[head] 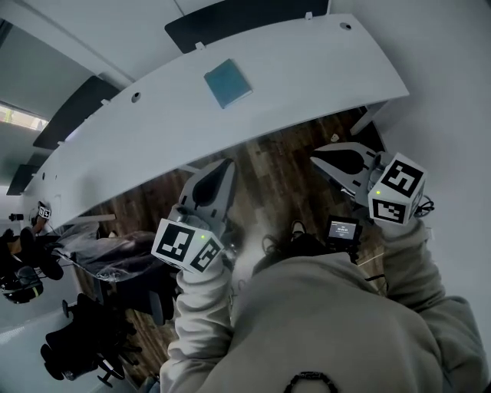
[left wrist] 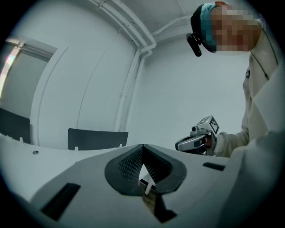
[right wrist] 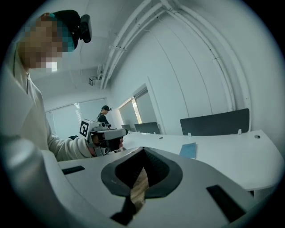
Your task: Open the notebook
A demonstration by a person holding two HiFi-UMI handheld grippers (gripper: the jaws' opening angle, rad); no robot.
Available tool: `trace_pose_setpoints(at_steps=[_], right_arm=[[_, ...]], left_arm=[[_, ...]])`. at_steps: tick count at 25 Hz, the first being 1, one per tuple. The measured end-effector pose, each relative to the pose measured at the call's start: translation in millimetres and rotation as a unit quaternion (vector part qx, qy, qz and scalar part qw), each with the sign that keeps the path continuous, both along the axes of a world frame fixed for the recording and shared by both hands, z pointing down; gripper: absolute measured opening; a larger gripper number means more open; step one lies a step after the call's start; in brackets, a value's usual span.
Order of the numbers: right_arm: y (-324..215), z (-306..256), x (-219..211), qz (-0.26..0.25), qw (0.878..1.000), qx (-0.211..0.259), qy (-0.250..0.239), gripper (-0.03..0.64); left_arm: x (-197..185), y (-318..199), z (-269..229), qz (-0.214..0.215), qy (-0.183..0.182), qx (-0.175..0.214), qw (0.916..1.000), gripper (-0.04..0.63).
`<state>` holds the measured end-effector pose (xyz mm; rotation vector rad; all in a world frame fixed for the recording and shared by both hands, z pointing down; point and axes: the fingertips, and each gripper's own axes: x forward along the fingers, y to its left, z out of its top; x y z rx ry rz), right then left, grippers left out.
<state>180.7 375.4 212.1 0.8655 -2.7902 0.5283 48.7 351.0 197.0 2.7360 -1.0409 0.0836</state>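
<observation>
A closed blue notebook (head: 228, 83) lies flat on the long curved white table (head: 307, 69), near its far edge. It also shows in the right gripper view as a thin blue slab (right wrist: 188, 150). My left gripper (head: 228, 163) hovers short of the table's near edge, over the floor, jaws together and empty. My right gripper (head: 314, 157) is held level with it further right, also shut with nothing in it. Both point toward the table, well short of the notebook. In each gripper view the jaw tips meet: left (left wrist: 142, 147), right (right wrist: 143, 149).
Dark divider panels (head: 245, 19) stand along the table's far side. Wooden floor (head: 276, 184) lies under my hands. Black office chairs (head: 84, 345) crowd the lower left. Another person (right wrist: 105, 113) stands far off by the windows.
</observation>
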Motion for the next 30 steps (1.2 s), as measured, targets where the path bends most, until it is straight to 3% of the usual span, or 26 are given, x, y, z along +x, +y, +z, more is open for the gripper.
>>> trace_pose_setpoints(at_steps=[10, 18, 30], right_arm=[[-23.1, 32.4, 4.7, -0.022, 0.999, -0.038, -0.008, 0.017], [-20.0, 42.6, 18.5, -0.023, 0.998, -0.056, -0.029, 0.017], [-22.4, 46.5, 49.1, 0.028, 0.996, -0.073, -0.033, 0.017]], left_arm=[[-20.0, -8.1, 32.3, -0.043, -0.015, -0.042, 0.9981, 0.000], [-3.7, -4.9, 35.7, -0.024, -0.024, -0.056, 0.9979, 0.000], [31.6, -45.5, 14.8, 0.046, -0.017, -0.023, 0.9985, 0.000]])
